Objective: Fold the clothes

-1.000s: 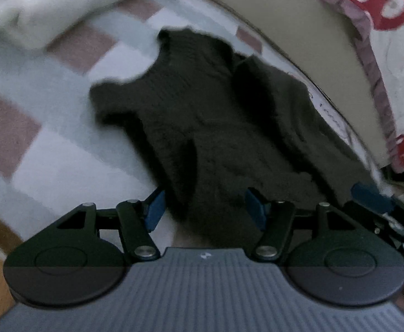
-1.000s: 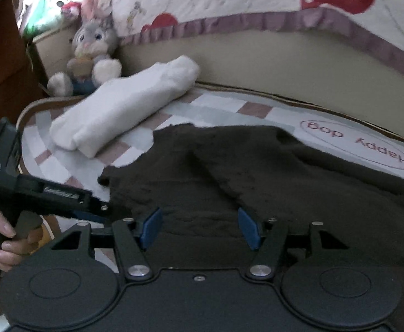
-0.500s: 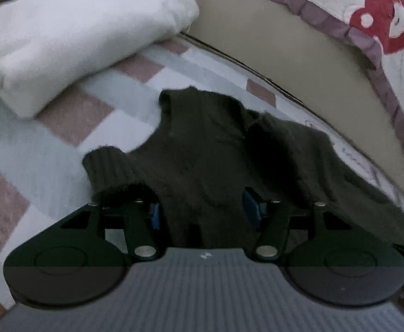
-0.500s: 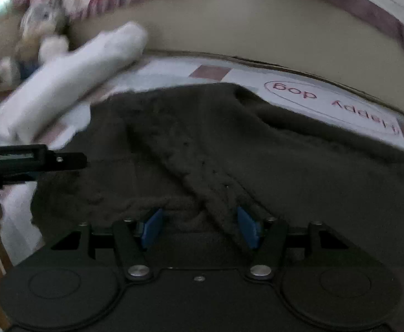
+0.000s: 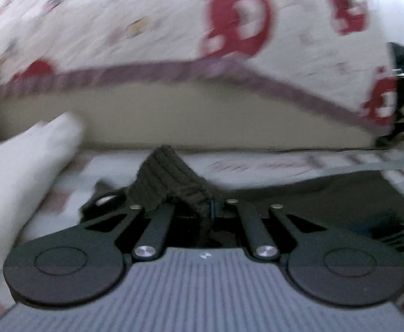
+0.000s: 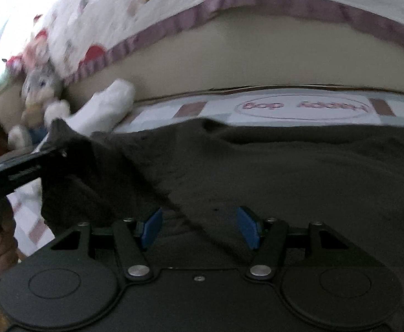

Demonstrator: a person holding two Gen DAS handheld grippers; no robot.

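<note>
dark brown knit sweater (image 6: 271, 171) lies spread over a checked play mat (image 6: 307, 106) printed with "happy dog", close to the mat's near edge and reaching almost to its far edge, where a beige mattress side (image 6: 257, 55) rises under a white quilt with red figures (image 5: 152, 25). the left claw (image 5: 202, 207) is clenched on a ribbed cuff of the sweater (image 5: 168, 177), which stands up in a peak between its closed fingers; in the right wrist view this claw (image 6: 61, 152) lifts the sweater's left edge off the mat. the right claw (image 6: 199, 228) is released, its blue pads (image 6: 152, 228) well apart, hovering low over the sweater's near part with a raised fold running between them. a rolled white garment (image 6: 105, 108) lies at the mat's far left corner, just beside a grey plush rabbit (image 6: 37, 94). the left wrist view is blurred.
</note>
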